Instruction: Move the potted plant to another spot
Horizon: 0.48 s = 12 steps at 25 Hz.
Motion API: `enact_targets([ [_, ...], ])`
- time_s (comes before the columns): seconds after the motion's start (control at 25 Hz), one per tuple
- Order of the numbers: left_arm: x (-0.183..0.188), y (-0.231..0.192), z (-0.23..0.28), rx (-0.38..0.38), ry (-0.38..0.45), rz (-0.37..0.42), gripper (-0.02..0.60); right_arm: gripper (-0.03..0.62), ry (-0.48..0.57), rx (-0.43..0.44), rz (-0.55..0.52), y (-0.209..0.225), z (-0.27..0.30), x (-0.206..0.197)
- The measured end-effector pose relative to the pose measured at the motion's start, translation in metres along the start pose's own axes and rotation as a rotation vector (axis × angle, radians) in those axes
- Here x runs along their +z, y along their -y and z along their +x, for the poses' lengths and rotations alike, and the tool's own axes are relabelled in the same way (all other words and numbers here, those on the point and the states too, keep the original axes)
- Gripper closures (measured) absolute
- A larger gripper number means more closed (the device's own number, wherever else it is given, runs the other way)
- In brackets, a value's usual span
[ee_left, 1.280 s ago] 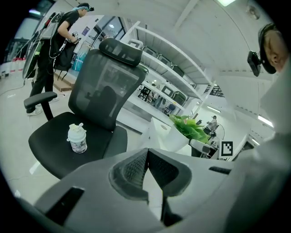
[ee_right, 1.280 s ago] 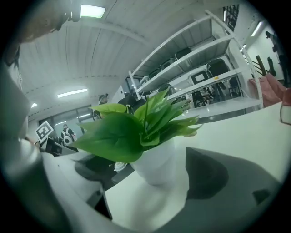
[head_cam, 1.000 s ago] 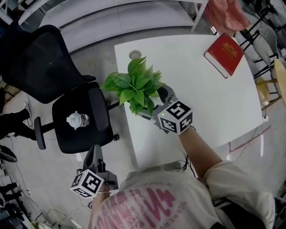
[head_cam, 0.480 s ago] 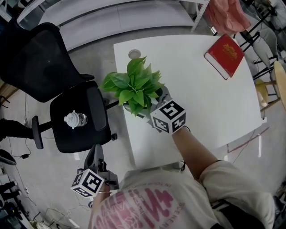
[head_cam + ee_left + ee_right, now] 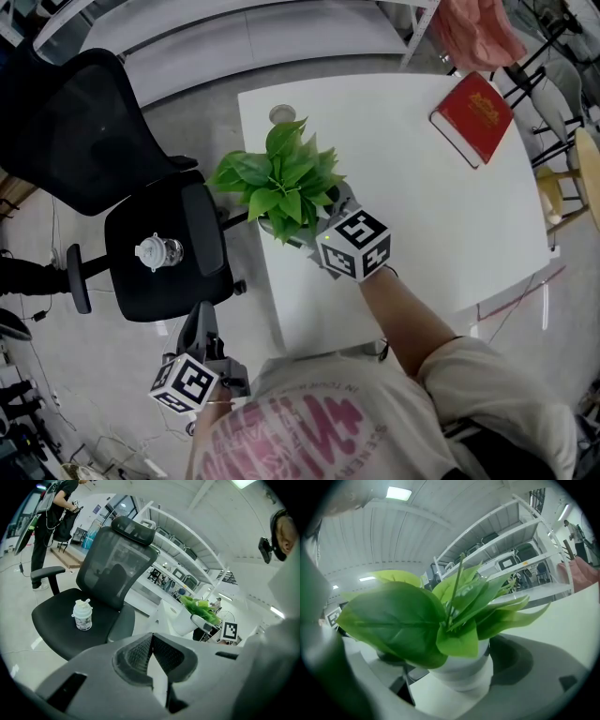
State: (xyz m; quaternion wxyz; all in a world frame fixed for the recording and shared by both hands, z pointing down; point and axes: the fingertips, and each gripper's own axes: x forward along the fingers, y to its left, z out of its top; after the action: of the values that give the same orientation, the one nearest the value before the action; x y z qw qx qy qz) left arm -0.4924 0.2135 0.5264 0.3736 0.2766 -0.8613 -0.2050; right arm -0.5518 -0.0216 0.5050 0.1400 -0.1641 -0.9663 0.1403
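The potted plant (image 5: 281, 183), green leaves in a white pot (image 5: 461, 667), stands at the left edge of the white table (image 5: 422, 206). My right gripper (image 5: 305, 225) reaches in from the front and is shut on the pot, its jaws partly hidden under the leaves. In the right gripper view the jaws curve round the pot on both sides. My left gripper (image 5: 197, 317) hangs low beside the person's body, off the table, shut with nothing in it. In the left gripper view the plant (image 5: 201, 609) shows far off to the right.
A black office chair (image 5: 202, 220) stands just left of the table, with a small white bottle (image 5: 159, 251) on its seat. A red book (image 5: 472, 114) lies at the table's far right corner. A round cable hole (image 5: 283, 114) sits behind the plant. Pink cloth (image 5: 473, 28) hangs beyond the table.
The right gripper and the plant have shifted slightly left and away over the last second, then held still. The left gripper has not moved.
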Motion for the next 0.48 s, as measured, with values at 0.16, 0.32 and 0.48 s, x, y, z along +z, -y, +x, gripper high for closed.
enact_targets([
  [0.16, -0.0002, -0.0041, -0.0014, 0.000, 0.007, -0.004, 0.578, 0.068, 0.011, -0.001, 0.020, 0.0003, -0.0006, -0.0002],
  [0.32, 0.0002, -0.0072, -0.0019, 0.006, 0.011, -0.017, 0.578, 0.069, 0.020, -0.004, 0.036, 0.0000, -0.0005, 0.0007],
  [0.48, 0.0010, -0.0055, 0.0011, 0.008, 0.008, -0.020, 0.578, 0.071, 0.011, -0.005, 0.006, -0.0004, -0.0017, 0.0005],
])
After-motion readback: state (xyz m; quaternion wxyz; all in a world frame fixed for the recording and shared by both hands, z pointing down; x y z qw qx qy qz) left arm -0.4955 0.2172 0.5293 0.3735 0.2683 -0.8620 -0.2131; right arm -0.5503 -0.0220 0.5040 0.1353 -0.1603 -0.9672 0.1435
